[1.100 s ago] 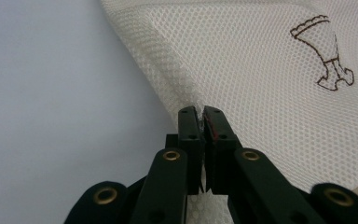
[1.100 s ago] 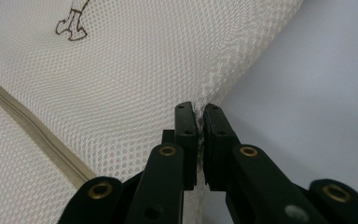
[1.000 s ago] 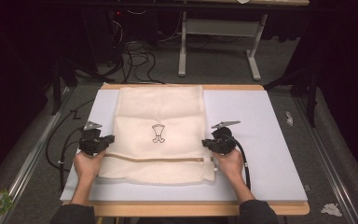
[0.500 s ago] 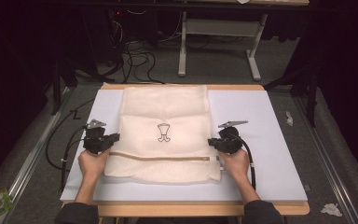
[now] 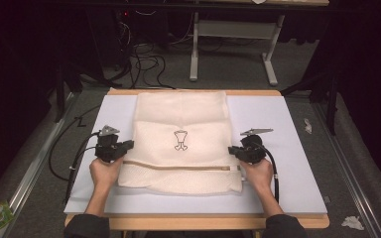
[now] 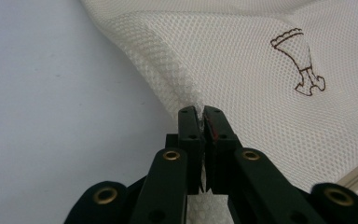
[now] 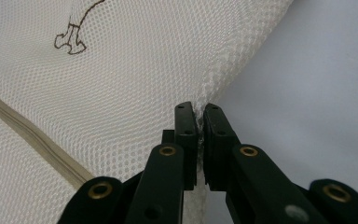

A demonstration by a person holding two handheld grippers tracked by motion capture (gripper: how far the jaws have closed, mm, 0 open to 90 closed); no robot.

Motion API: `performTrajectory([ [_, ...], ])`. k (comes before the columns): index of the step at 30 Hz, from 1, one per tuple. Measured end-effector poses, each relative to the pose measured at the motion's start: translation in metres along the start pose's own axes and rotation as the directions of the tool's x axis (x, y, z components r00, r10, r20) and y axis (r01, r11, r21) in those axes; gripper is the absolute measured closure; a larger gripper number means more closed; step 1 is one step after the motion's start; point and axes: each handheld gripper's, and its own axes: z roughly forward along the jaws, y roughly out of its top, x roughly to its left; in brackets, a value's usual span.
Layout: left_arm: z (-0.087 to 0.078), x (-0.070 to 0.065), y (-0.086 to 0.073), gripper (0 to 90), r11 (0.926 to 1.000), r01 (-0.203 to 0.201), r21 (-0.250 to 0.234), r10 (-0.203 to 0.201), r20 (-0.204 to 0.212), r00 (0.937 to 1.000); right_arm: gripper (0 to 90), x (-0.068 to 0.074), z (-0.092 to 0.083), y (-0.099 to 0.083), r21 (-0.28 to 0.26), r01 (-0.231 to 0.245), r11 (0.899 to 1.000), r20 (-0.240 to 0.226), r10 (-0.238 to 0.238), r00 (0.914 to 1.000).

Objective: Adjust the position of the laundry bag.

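Mesh laundry bag (image 5: pixel 181 144) lies mid-frame on the white table (image 5: pixel 287 148); left gripper (image 5: pixel 124 148) and right gripper (image 5: pixel 234 150) each clamp a side edge; folding step likely under way; next move needs both edges carried evenly.

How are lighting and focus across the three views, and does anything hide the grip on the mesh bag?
High view: table evenly lit, surroundings nearly black, picture soft. Left gripper view: mesh bag weave crisp at the left gripper, arms at the bottom blurred. Right gripper view: the same at the right gripper, no glare; pinched mesh plain in both.
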Motion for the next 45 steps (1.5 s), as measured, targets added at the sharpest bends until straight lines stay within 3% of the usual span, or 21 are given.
performTrajectory([
  [11,0.009,-0.010,0.003,87.0,0.9999,0.003,-0.013,-0.003,0.028,0.9996,86.9,-0.013,-0.012,-0.006,-0.018,-0.020,1.000,0.017,0.020,0.9997],
  [13,0.010,-0.015,0.004,86.9,0.9998,-0.018,-0.011,0.018,0.015,0.9997,86.9,-0.017,-0.014,-0.008,-0.019,-0.025,1.000,0.023,0.025,0.9994],
  [14,0.013,-0.020,0.006,86.9,0.9984,-0.056,-0.002,0.056,-0.005,0.9984,86.9,-0.020,-0.016,-0.011,-0.023,-0.032,0.999,0.021,0.032,0.9993],
  [17,0.016,-0.028,0.010,86.8,0.9970,-0.078,-0.004,0.078,-0.010,0.9969,86.8,-0.024,-0.017,-0.013,-0.021,-0.036,0.999,0.027,0.037,0.9989],
  [35,0.040,-0.060,0.017,86.8,0.9947,-0.102,-0.006,0.102,0.025,0.9944,86.6,-0.054,-0.039,-0.034,-0.054,-0.090,0.994,0.061,0.093,0.9938],
  [40,0.042,-0.063,0.016,86.5,0.9954,-0.096,0.001,0.096,0.034,0.9948,86.2,-0.062,-0.044,-0.040,-0.054,-0.112,0.992,0.064,0.115,0.9913],
  [45,0.044,-0.065,0.013,86.3,0.9938,-0.110,0.014,0.110,0.022,0.9937,86.2,-0.061,-0.045,-0.040,-0.046,-0.096,0.994,0.077,0.100,0.9921],
])
